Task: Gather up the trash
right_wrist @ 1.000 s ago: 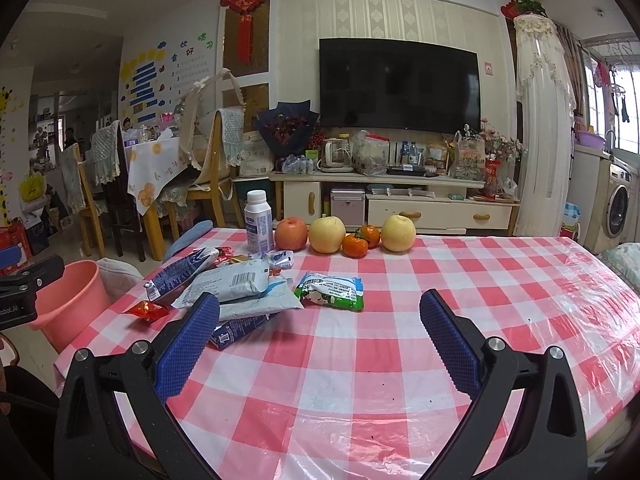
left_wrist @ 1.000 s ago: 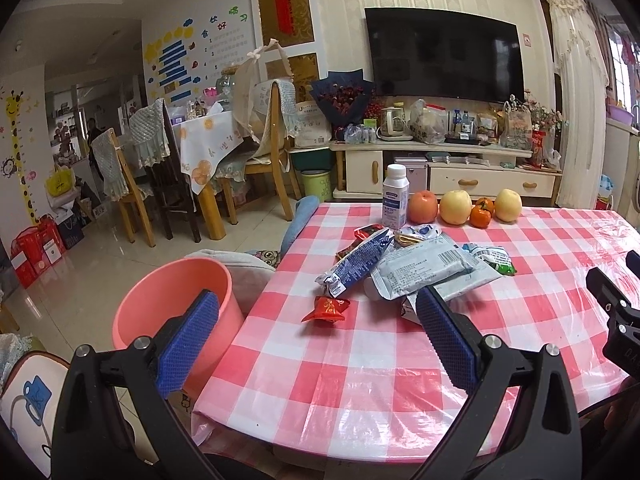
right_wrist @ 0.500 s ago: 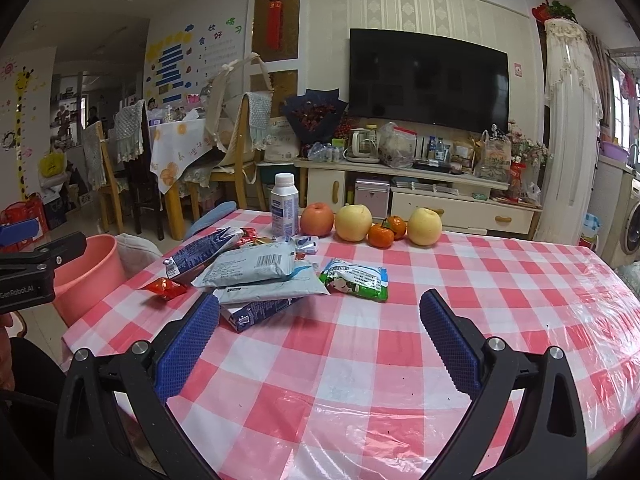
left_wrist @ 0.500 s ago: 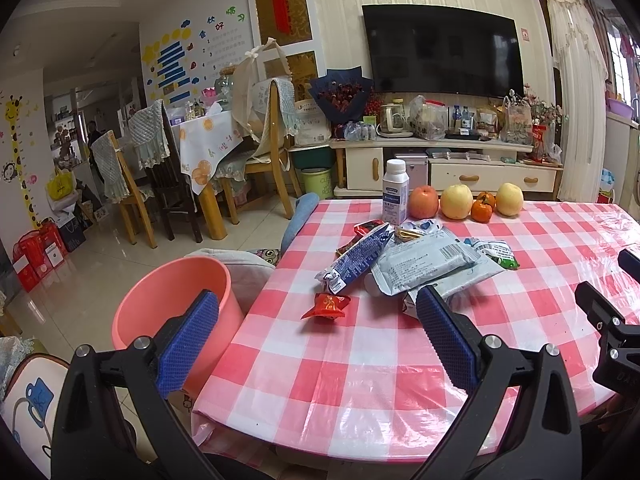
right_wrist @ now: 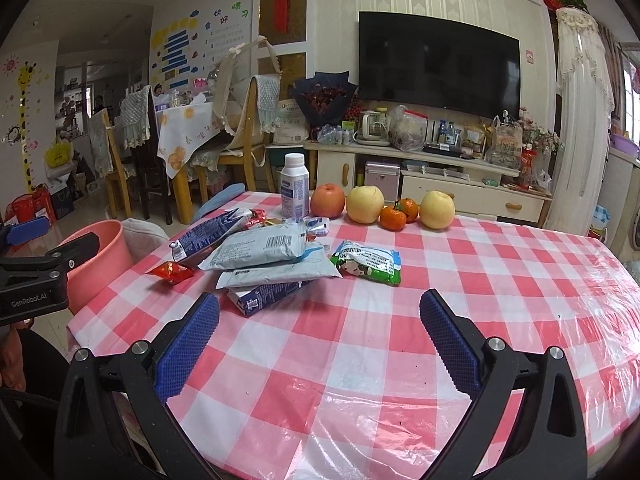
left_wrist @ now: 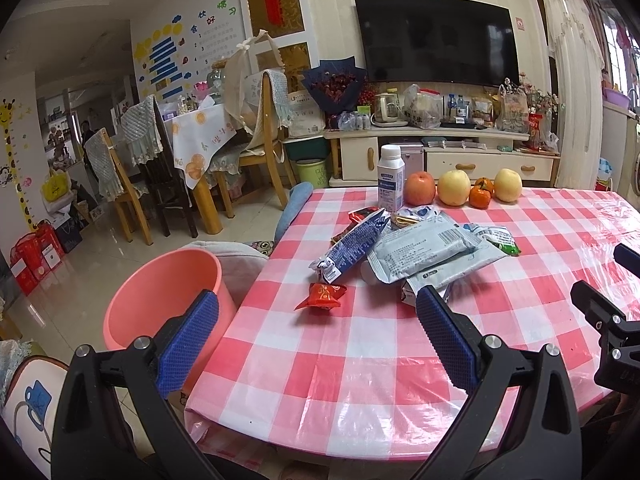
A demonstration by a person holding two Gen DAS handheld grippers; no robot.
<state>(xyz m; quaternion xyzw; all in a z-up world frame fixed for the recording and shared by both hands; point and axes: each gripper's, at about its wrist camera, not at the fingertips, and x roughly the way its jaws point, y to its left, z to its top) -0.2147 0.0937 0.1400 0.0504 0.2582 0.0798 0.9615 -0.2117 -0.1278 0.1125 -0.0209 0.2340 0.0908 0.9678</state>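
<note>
A heap of empty snack wrappers (left_wrist: 416, 252) lies on the red-checked table (left_wrist: 360, 352); it also shows in the right wrist view (right_wrist: 264, 256). A small red wrapper (left_wrist: 322, 295) lies apart at its left, also visible from the right wrist (right_wrist: 170, 271). A green-and-white packet (right_wrist: 368, 266) lies at its right. A pink bin (left_wrist: 164, 300) stands on the floor left of the table. My left gripper (left_wrist: 318, 338) is open and empty over the table's near left edge. My right gripper (right_wrist: 318, 340) is open and empty short of the heap.
A white bottle (left_wrist: 391, 178), a red apple (left_wrist: 419, 188), two yellow apples and tangerines (right_wrist: 398, 214) stand in a row at the table's far side. A grey cushion (left_wrist: 232, 256) sits by the bin. Chairs and a TV cabinet (left_wrist: 440, 152) lie beyond.
Both grippers have shifted a little; the right wrist view has swung left and closer, so the heap sits nearer its centre. Both stay open and empty.
</note>
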